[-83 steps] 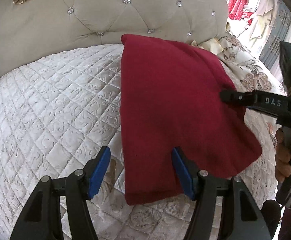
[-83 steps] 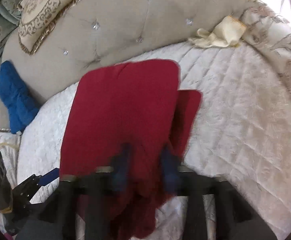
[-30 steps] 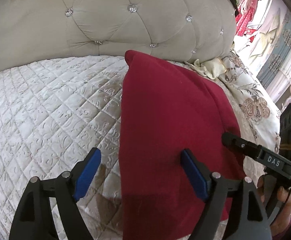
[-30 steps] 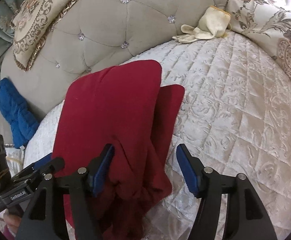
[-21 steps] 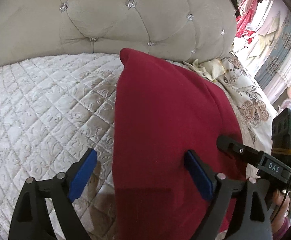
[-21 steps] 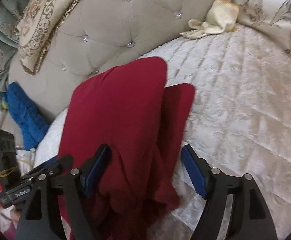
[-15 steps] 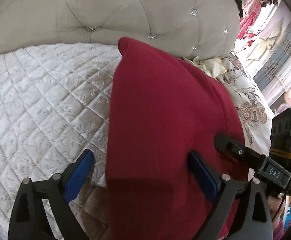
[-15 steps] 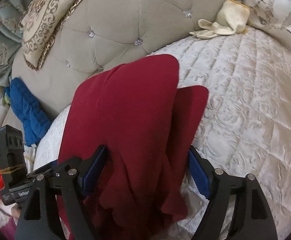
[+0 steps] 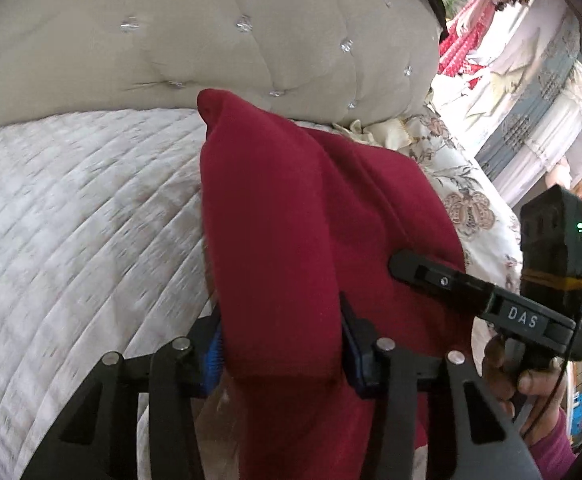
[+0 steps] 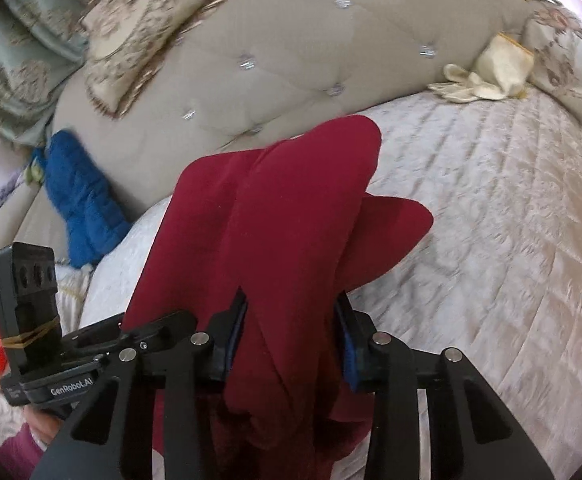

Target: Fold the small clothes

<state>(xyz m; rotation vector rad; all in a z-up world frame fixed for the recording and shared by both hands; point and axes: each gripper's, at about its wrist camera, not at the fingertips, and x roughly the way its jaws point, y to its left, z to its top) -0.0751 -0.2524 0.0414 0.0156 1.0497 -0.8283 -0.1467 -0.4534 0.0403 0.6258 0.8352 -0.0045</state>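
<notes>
Red garment [image 9: 283, 248] pinched in both claws, left [image 9: 281, 344] marked "GenRobot.AI", right [image 10: 291, 336] "DAS".

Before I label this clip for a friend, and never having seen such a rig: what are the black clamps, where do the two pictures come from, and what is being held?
There is no robot here. A person holds a hand-operated two-finger clamp in each hand, and each clamp carries a wide-angle camera looking forward along its fingers. One picture comes from the left gripper, the other from the right gripper. Each view also shows the other clamp at its edge.

Both grippers are closed on the near end of a dark red garment, which is partly folded over itself; its far end lies on the quilted white bedspread. Behind stands a beige tufted headboard. A blue cloth and a cream cloth lie near it, untouched.
</notes>
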